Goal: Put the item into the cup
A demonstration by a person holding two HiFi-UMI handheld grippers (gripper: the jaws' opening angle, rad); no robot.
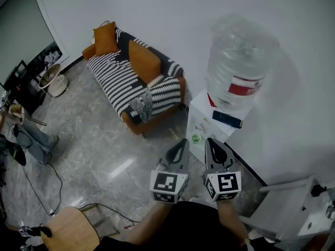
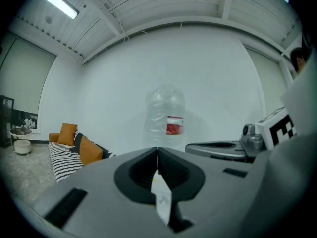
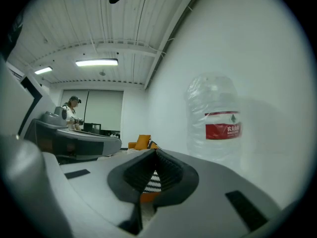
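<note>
Left gripper (image 1: 182, 141) and right gripper (image 1: 210, 140) hovering side by side, both jaws pressing shut at tips, holding nothing. Small green round thing (image 1: 196, 138), possibly cup, sitting on white dispenser cabinet (image 1: 203, 120) beneath large clear water bottle (image 1: 239, 61); item not showing clearly. Risk: advancing with shut jaws, nudging green thing off its ledge.

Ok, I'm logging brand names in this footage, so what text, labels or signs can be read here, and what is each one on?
"农夫山泉": white print on the red label of the water bottle; the smaller line under it is too blurred.
Dark panel on the dispenser: nothing readable.
Markers on the left hand-held gripper and right hand-held gripper: patterns only, no words.
</note>
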